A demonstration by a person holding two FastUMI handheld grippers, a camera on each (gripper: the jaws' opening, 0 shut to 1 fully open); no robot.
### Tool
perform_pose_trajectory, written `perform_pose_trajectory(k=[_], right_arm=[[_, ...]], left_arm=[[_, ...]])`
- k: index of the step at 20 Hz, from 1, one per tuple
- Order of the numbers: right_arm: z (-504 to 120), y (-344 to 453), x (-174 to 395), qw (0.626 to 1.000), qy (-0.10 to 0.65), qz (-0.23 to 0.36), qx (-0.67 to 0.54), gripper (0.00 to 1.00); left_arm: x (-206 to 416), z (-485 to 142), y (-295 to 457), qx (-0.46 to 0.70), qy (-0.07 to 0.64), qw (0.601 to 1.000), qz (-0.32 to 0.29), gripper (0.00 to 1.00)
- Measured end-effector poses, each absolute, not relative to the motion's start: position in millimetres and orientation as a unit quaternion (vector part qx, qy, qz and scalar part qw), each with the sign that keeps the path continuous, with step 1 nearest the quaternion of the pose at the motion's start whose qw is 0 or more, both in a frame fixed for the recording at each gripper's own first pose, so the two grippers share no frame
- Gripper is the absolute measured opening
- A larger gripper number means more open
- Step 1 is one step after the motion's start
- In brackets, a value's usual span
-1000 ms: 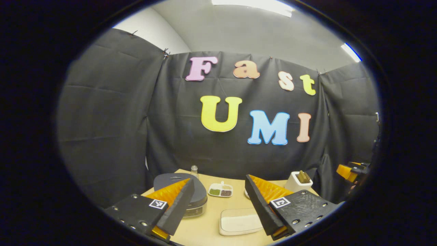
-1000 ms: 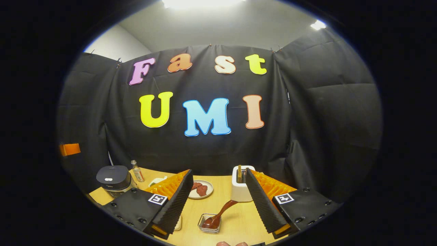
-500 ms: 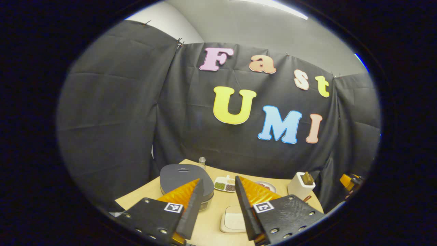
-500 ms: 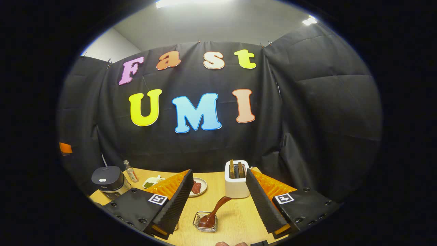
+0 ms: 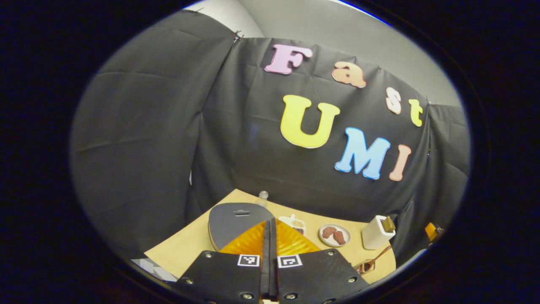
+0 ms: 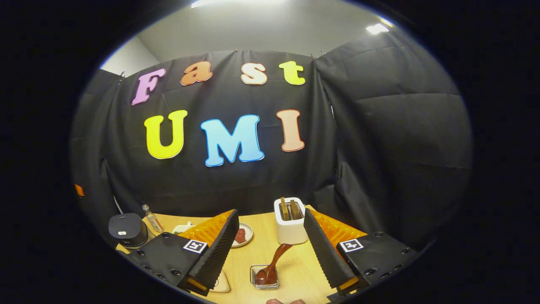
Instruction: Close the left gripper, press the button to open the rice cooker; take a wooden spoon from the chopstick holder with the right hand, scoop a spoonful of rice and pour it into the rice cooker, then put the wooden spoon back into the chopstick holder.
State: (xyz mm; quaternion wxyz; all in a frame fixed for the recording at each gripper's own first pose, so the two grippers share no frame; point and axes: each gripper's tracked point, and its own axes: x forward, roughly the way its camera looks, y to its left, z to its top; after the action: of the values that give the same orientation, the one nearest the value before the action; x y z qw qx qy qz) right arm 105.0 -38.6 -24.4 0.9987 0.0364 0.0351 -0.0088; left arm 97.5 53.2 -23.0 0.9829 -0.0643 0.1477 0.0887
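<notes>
The left gripper (image 5: 268, 236), fingers pressed together, hovered over the rice cooker (image 5: 236, 217); its button seemed small, so a slightly off press might miss. The right gripper (image 6: 270, 249) stood spread.

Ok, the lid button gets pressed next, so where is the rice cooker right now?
In the left gripper view the rice cooker sits on the table just ahead of the left gripper, slightly to its left, with a small bottle behind it.
</notes>
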Motion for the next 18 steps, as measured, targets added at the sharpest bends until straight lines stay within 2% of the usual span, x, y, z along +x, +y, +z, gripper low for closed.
perform_pose_trajectory(k=[5,10,18], right_arm=[[-20.1,-25.2,99.0,0.998,0.031,-0.044,0.013,0.98],[-21.2,-15.5,92.3,0.995,0.041,-0.086,0.004,0.98],[-30.6,-8.5,81.1,0.989,0.064,-0.13,-0.009,0.98]], left_arm=[[145.4,-75.9,80.1,-0.051,0.228,0.971,0.054,0.01],[181.0,-144.5,75.8,-0.045,0.307,0.951,-0.007,0.01],[205.2,-221.9,60.3,-0.037,0.381,0.922,-0.061,0.01]])
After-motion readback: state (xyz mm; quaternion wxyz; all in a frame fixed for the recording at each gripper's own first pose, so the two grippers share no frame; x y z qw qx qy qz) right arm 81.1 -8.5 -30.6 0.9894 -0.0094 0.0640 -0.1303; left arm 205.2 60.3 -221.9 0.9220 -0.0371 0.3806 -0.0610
